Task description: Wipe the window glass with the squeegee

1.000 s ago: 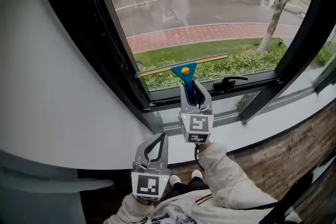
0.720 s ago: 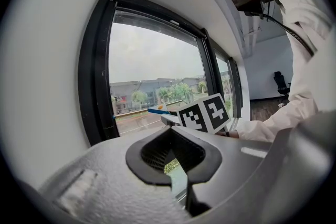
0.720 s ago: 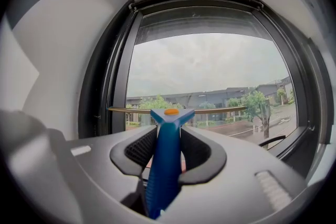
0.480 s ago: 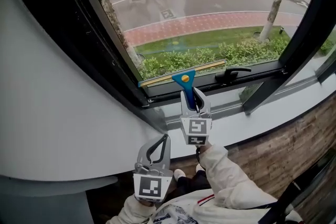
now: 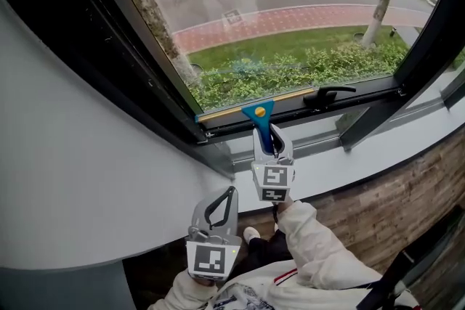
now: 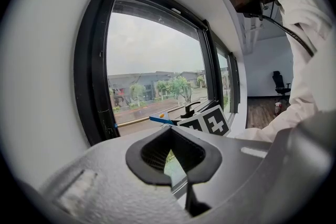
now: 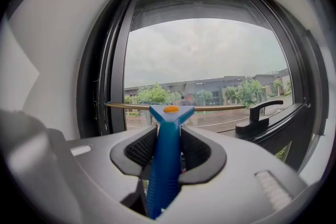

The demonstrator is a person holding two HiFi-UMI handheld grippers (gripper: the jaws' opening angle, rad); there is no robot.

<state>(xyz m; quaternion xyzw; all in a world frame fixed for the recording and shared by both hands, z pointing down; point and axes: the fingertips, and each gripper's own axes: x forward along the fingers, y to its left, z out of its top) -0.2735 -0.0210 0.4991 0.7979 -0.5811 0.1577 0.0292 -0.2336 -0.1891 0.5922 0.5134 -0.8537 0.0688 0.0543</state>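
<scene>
- Your right hand-held gripper (image 5: 270, 138) is clamped on the squeegee (image 5: 258, 112). The blue handle stands upright between the two jaws, and the right gripper view shows both pressed against its sides.
- The squeegee has a blue plastic handle that widens into a triangular head with an orange dot in the middle. A thin brass-coloured strip runs across the top as the blade holder.
- It's right at the bottom of the window glass (image 5: 290, 11). The strip lies along the lower edge, just above the black frame (image 5: 240, 128). Its left end is near the bottom-left corner and its right end stops short of the black window handle (image 5: 328, 94).
- Your left hand-held gripper (image 5: 221, 203) is pinched closed with nothing in it, held low and well apart from the window. Only glass shows through the loop the jaws make.
- Hard to tell: the rubber edge doesn't show, so I can't say whether it's actually pressed on the glass.
- The lower end of the handle is buried inside the jaws.
- In the left gripper view, most of the squeegee sits behind the right one's marker cube (image 6: 207, 122). Only a blue sliver and the orange dot poke out.
- Your white sleeve (image 5: 320, 250) is cut off by the bottom edge of the head view.
- As for print, all I can make out is the black-and-white square markers on the cubes.
</scene>
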